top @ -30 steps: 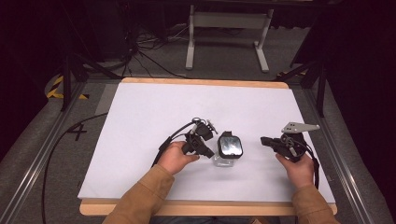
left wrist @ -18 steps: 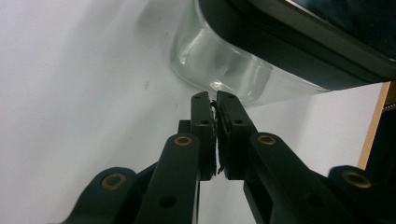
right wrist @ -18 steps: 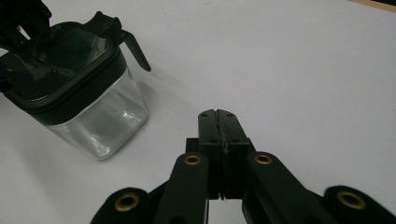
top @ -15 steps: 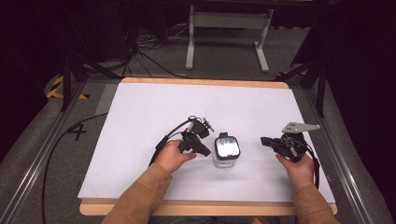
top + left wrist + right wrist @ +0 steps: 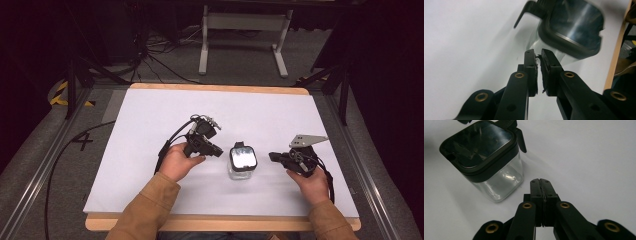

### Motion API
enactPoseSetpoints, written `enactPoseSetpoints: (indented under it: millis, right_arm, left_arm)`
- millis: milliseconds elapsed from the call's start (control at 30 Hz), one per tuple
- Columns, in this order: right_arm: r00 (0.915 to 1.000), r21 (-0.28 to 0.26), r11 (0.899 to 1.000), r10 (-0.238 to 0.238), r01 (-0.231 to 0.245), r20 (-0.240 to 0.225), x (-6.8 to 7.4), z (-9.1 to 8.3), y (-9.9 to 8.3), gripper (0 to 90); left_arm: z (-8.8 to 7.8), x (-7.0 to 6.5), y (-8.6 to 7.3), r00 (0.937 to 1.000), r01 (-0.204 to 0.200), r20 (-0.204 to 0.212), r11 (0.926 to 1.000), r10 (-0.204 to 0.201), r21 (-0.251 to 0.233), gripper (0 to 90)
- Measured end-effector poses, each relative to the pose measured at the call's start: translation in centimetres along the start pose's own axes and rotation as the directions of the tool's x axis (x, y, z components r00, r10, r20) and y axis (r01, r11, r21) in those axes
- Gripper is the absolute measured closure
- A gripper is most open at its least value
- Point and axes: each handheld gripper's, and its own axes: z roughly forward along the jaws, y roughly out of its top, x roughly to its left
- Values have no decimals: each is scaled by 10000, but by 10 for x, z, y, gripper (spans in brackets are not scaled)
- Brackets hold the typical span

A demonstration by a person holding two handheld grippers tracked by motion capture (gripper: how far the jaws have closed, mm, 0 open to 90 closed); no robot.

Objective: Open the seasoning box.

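Since a second ago, my left gripper (image 5: 216,150) has drawn back a little from the jar (image 5: 242,163) and now sits just beside it, apart from its left side; the right gripper and the jar have stayed where they were. One jar stands upright on the white table (image 5: 150,115), near the front middle, between my two grippers. It is a single clear square container (image 5: 499,182) with one dark lid (image 5: 479,143) fitted on top, and one small dark tab sticks out from the lid's rim. In the left gripper view my two jaws are nearly together, a thin slit between the pads (image 5: 531,72), holding nothing, with the lid (image 5: 574,27) just ahead of the tips. My right gripper (image 5: 275,157) rests off to the jar's right, clearly apart from it. In the right gripper view its two jaws are pressed flat together, empty, pointing past the jar's lower corner. Two hands in tan sleeves hold the two grippers, one each.
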Motion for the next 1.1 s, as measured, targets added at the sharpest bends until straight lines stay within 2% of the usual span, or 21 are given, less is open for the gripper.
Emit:
enactPoseSetpoints:
  millis: [133,233,333,433,533,633,833,900,1100]
  right_arm:
    - [10000,-60,10000,-27,26,-66,2,-2,1,895]
    - [10000,-62,10000,40,-40,-76,3,-4,-1,895]
    - [10000,-29,10000,62,-62,-70,4,-5,-3,895]
    - [10000,-26,10000,62,-62,-13,5,-8,-4,895]
    - [9999,-78,9999,99,-99,35,4,-12,-6,895]
    - [9999,-134,9998,144,-143,54,3,-15,-8,895]
    - [9998,-121,9997,214,-215,-24,3,-14,-9,895]
    - [9998,-120,9998,180,-180,-24,3,-14,-8,894]
    - [9999,-116,9998,163,-163,-38,2,-13,-9,894]
  left_arm:
    - [-11,-5,8,9997,-257,-28,9965,256,-794,829]
    - [-12,-5,14,9995,-311,20,9937,315,-1075,830]
    - [-10,-3,22,9994,-227,230,9909,259,-1326,833]
    - [-4,1,31,9976,-336,541,9847,434,-1709,839]
    - [6,5,38,9968,-308,673,9862,422,-1625,844]
    - [16,7,44,9962,-452,668,9881,555,-1470,844]
    - [32,9,48,9963,-270,773,9922,366,-1215,855]
    - [35,11,49,9970,-226,704,9935,306,-1119,862]
    - [37,13,49,9964,-67,836,9932,165,-1160,863]
